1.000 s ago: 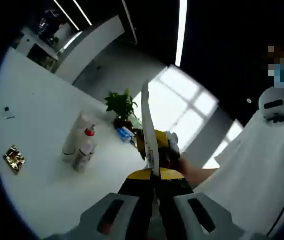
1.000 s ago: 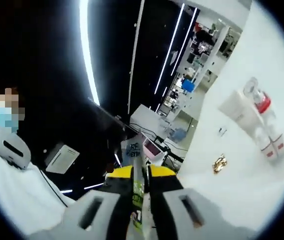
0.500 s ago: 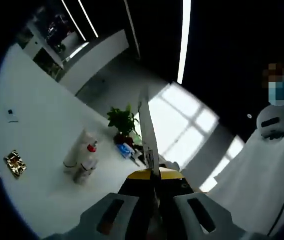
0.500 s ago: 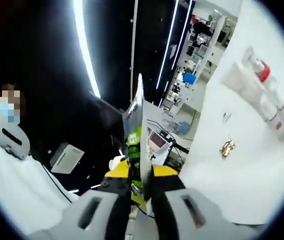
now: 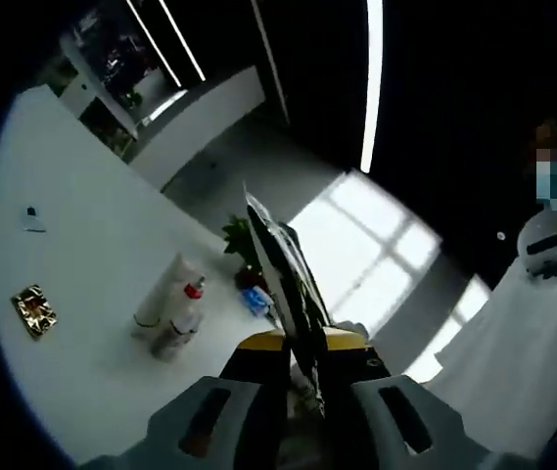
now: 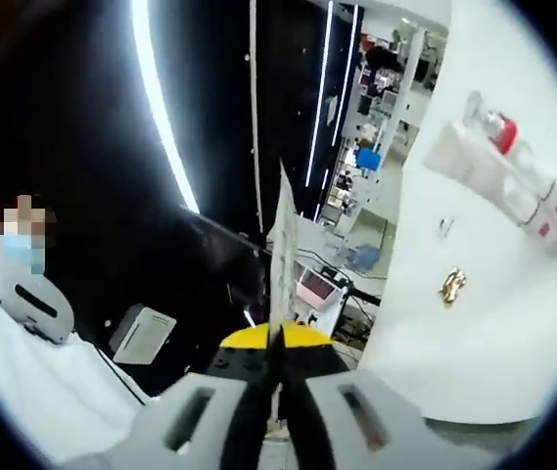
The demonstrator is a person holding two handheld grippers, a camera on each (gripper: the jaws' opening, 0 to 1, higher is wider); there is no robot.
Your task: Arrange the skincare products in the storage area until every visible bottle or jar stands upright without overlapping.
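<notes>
Both the left gripper (image 5: 296, 367) and the right gripper (image 6: 276, 377) are clamped on a thin flat sachet (image 5: 283, 274) held above the white bench (image 5: 72, 294), where farther off a tube (image 5: 165, 291) and red-capped bottle (image 5: 182, 318) stand touching mid-surface, a gold foil piece (image 5: 33, 310) lying nearer its edge.

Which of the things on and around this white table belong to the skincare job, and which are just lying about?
Job:
white tube
red-capped bottle
flat sachet clamped in the left gripper
thin sachet in the right gripper

Lying about:
gold foil packet
potted plant
small blue item
</notes>
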